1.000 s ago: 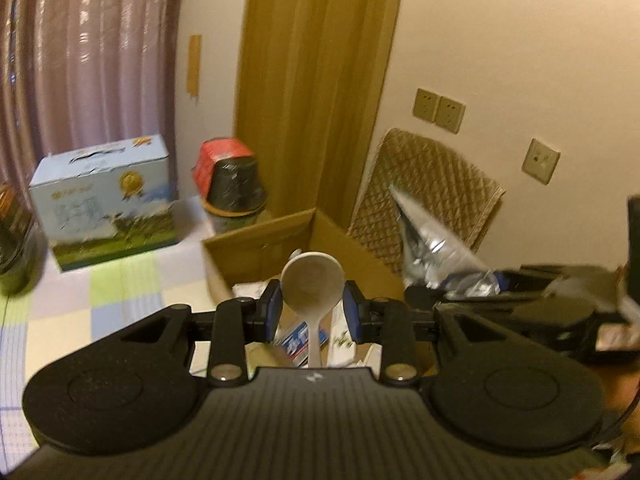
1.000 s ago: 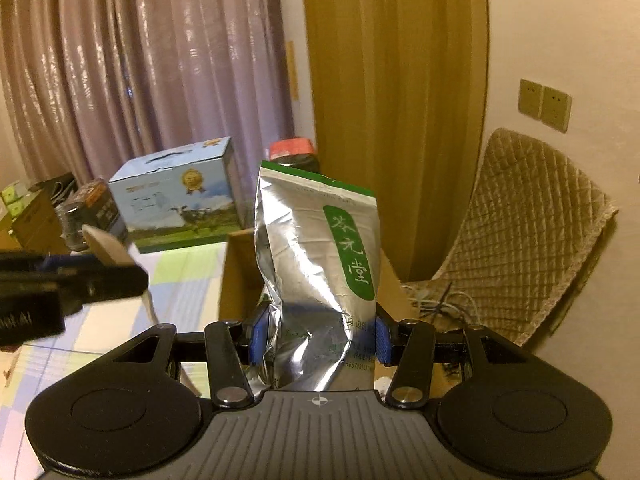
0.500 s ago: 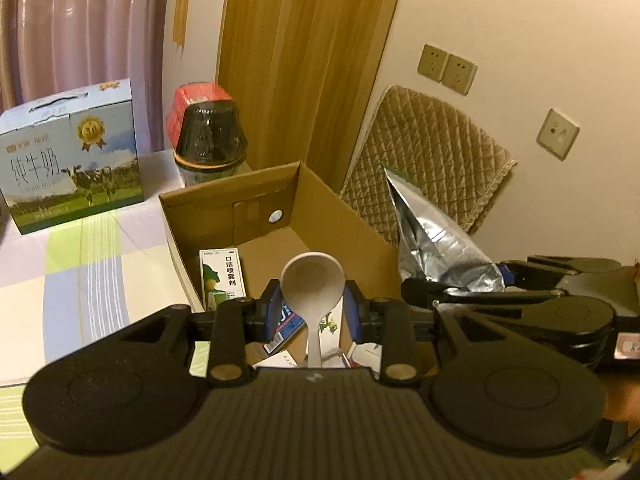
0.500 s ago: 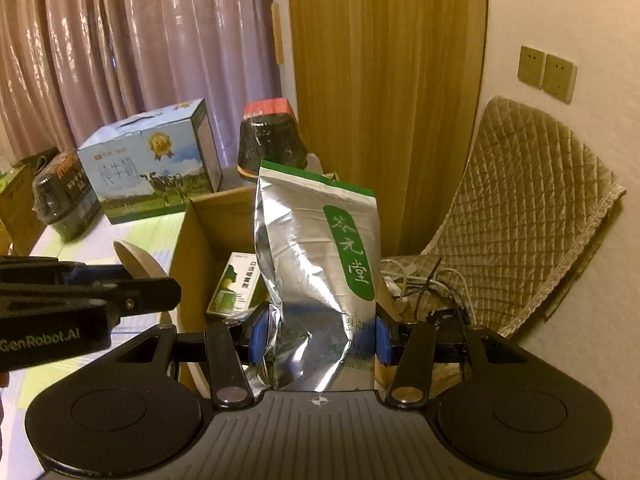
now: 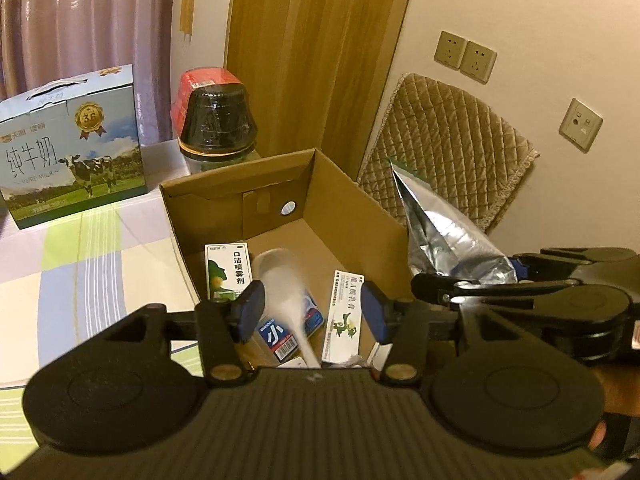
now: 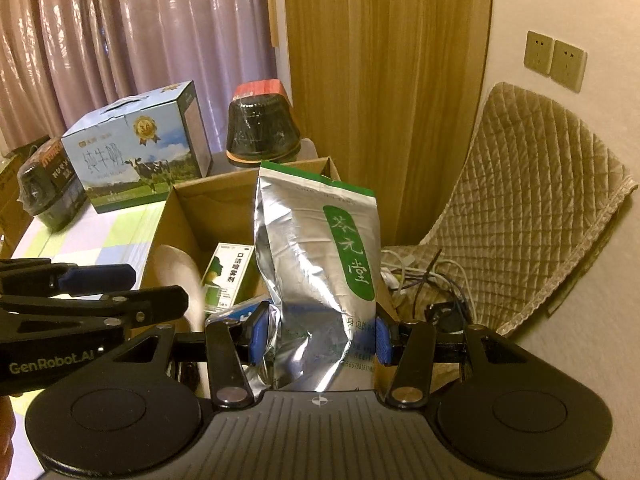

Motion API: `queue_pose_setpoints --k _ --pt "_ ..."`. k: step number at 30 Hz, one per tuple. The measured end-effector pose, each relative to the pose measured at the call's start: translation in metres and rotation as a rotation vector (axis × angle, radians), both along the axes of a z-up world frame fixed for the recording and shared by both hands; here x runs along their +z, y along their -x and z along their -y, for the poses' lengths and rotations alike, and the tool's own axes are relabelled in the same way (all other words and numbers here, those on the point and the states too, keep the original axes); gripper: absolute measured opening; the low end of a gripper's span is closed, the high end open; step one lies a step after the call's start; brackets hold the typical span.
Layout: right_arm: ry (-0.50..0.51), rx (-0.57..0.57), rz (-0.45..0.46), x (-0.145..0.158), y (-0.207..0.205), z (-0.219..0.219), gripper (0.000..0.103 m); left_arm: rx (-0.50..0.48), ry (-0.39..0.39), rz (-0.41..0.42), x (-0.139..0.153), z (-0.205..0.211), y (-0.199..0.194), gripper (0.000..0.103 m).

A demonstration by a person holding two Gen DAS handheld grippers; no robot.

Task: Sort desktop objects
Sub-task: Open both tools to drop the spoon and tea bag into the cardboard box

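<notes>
My left gripper (image 5: 312, 312) is open above an open cardboard box (image 5: 348, 200). A white spoon (image 5: 284, 292), blurred by motion, is loose between the fingers and falling into the box; it also shows in the right wrist view (image 6: 180, 280). Several small cartons lie on the box floor, among them a green and white one (image 5: 226, 272). My right gripper (image 6: 318, 336) is shut on an upright silver foil pouch with a green label (image 6: 320, 264), held at the box's right side (image 5: 448, 240).
A blue milk carton (image 5: 68, 144) and a black jar with a red lid (image 5: 216, 120) stand behind the box on a checked tablecloth (image 5: 80, 256). A quilted cushion (image 6: 520, 208) leans on the wall at right, with cables (image 6: 424, 276) under it.
My left gripper has opened and let go of the spoon, which is dropping into the box. Both grippers have moved closer over the box. The right still grips the pouch.
</notes>
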State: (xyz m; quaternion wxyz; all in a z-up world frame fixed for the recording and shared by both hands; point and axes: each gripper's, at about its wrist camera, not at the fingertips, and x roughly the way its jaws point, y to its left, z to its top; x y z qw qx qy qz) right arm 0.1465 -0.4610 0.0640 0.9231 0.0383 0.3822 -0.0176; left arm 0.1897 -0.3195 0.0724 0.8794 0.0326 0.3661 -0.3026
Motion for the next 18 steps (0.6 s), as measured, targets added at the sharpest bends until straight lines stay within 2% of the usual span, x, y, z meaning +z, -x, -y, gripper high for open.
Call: queue_pose_setpoints --k 8,15,17,18 --pt "-0.004 0.014 -0.009 -0.003 -0.007 -0.002 0.048 0.037 -0.001 0.031 0.002 -0.016 -0.002 0.051" --pt "-0.02 0.037 -0.013 -0.007 -0.019 -0.009 0.048 0.055 -0.003 0.051 0.006 -0.028 0.001 0.062" --pt "-0.037 0.041 -0.019 -0.01 -0.027 -0.008 0.051 0.062 -0.005 0.054 0.007 -0.031 0.002 0.063" --pt "-0.051 0.045 -0.022 -0.011 -0.031 -0.008 0.06 0.064 -0.004 0.056 0.007 -0.033 0.003 0.064"
